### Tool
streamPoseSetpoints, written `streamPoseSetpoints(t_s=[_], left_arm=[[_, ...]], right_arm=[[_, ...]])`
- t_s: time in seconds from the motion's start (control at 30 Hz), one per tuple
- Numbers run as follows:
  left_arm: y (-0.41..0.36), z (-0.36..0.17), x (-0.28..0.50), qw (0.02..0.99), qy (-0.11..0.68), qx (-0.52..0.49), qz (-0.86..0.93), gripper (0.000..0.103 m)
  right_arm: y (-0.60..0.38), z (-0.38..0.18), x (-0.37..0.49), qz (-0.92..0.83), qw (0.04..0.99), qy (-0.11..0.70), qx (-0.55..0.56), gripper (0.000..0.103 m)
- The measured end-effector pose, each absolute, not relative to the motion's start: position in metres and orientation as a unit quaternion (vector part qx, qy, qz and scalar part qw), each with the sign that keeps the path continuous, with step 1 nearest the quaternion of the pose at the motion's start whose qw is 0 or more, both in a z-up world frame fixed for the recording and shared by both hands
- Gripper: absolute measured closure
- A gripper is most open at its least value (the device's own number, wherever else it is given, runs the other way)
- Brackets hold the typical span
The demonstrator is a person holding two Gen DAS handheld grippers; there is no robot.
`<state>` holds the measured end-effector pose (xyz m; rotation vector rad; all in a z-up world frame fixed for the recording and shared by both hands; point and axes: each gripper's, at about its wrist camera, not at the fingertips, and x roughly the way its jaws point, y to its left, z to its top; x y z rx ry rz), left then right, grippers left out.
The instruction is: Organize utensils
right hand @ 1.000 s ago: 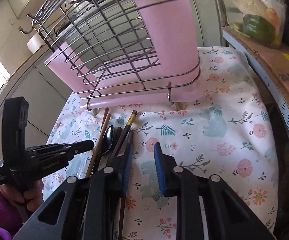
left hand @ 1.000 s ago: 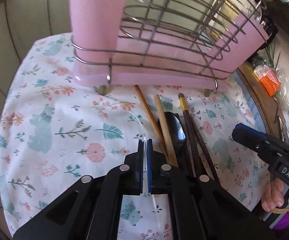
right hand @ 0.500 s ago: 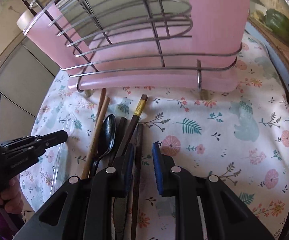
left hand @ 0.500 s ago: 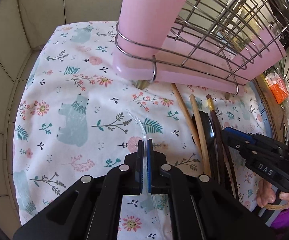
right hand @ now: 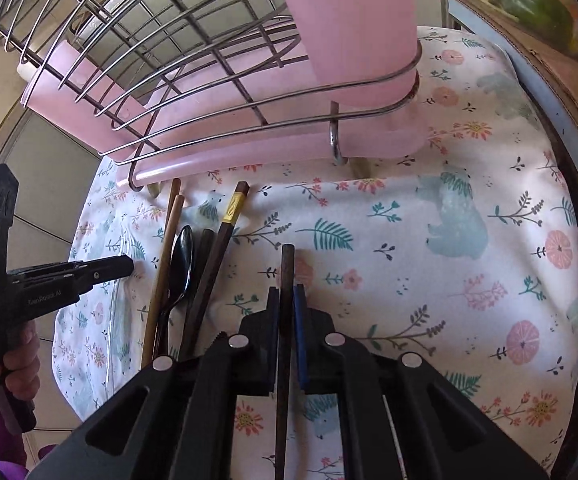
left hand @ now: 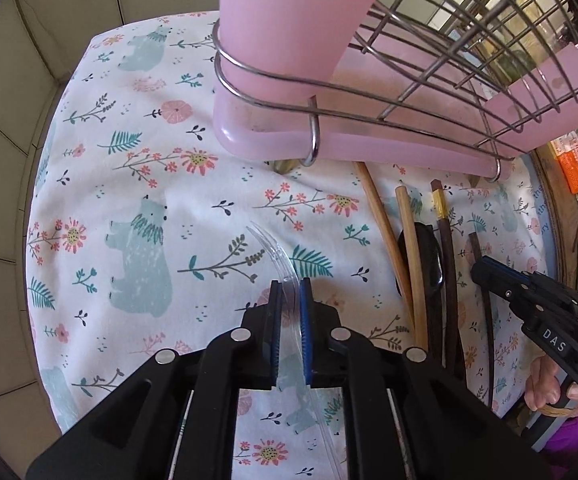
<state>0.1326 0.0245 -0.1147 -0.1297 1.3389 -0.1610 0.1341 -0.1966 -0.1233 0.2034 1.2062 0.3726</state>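
a dark chopstick [right hand: 287, 300] is clamped between the jaws of the right gripper [right hand: 286, 304], its tip held forward over the floral cloth [right hand: 429, 280]. a clear plastic utensil [left hand: 279, 264] is pinched between the closed jaws of the left gripper [left hand: 289, 300], its curved end seen above the cloth. just beside the dark chopstick, the remaining utensils are laid side by side on the cloth: two wooden chopsticks [right hand: 165, 256], a black spoon [right hand: 181, 260] and a gold-banded dark chopstick [right hand: 219, 252]. beyond them, a wire rack [right hand: 193, 60] with pink liner [right hand: 353, 32] is set on the cloth.
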Motion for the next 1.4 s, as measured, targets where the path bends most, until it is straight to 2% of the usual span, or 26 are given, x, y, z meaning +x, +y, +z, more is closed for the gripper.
streamPoseSetpoints(t_s=[0.37,0.57,1.0,1.4], left_arm=[[0.036,-0.108,0.124,0.789,0.604,-0.08,-0.078,0.099],[0.05,-0.075,0.105,0.818,0.557,-0.112,-0.09,0.1],[0.046,0.04,0.057,0.922,0.35,-0.108,-0.125,0.1],[0.045,0.15,0.067,0.967,0.181,-0.122,-0.133,0.1]], right_arm=[[-0.205,-0.121,0.134,0.176,0.806,0.553,0.115,0.097],[-0.226,-0.094,0.12,0.184,0.83,0.51,0.131,0.097],[-0.261,-0.003,0.085,0.187,0.898,0.367,0.152,0.097],[-0.294,0.13,0.095,0.171,0.947,0.234,0.141,0.097]])
